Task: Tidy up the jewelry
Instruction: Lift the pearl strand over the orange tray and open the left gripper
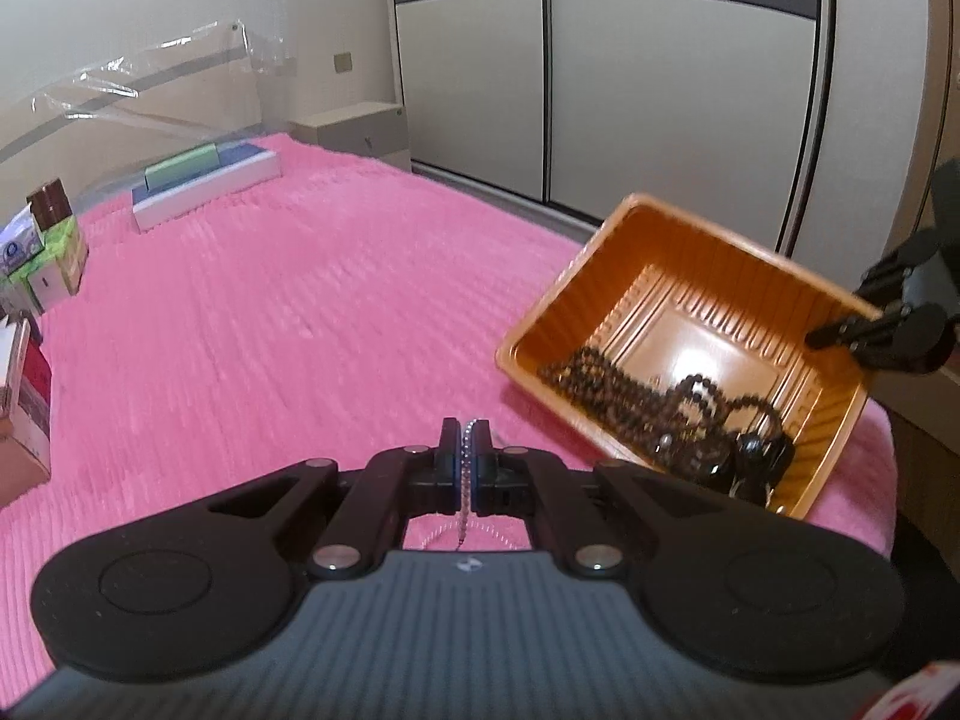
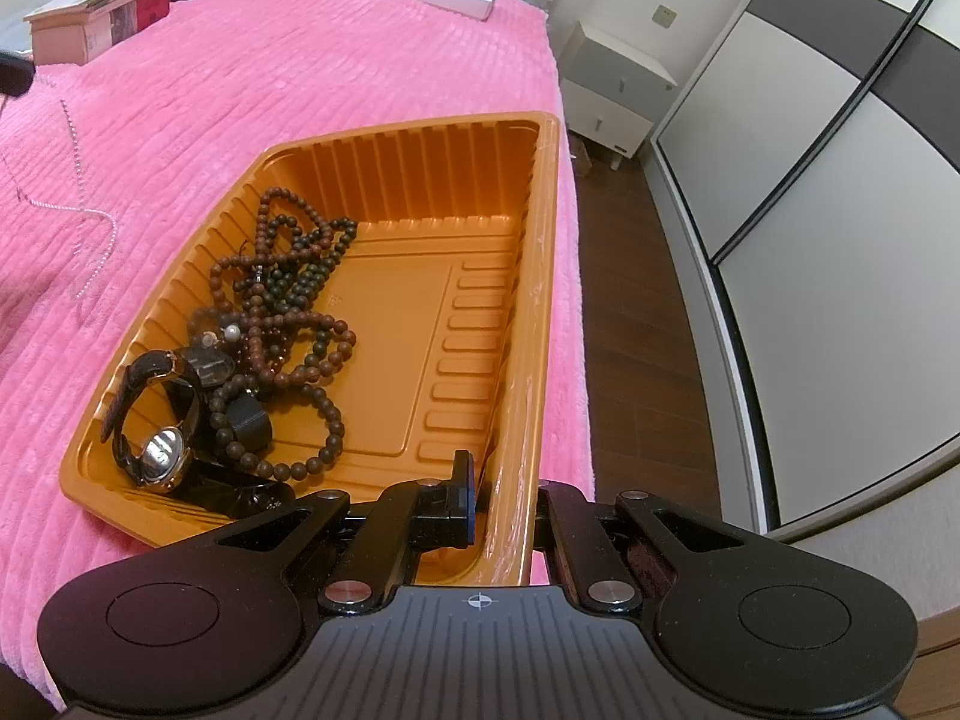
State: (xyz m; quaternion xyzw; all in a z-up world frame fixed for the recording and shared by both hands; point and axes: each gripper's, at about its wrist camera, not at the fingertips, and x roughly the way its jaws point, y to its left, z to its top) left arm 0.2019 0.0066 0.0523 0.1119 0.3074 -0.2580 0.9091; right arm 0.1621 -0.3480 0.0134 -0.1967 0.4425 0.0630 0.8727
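The left gripper (image 1: 467, 444) is clamped on a thin silver chain (image 1: 465, 480), which runs straight between the pads along the line of the fingers and hangs down behind them toward the pink blanket (image 1: 270, 330). In the right wrist view the same chain (image 2: 78, 180) hangs in a long, nearly vertical line, its lower end trailing on the blanket just left of the tray.

The right gripper (image 2: 504, 480) is closed on the near wall of the orange tray (image 2: 420, 162), one finger inside and one outside. The tray's long side runs away from that gripper, and it sits at the blanket's edge. Inside lie brown bead strings (image 2: 288, 300) and a wristwatch (image 2: 159, 450), bunched along the left side.

Farther off, flat boxes (image 1: 204, 180) rest on the blanket.
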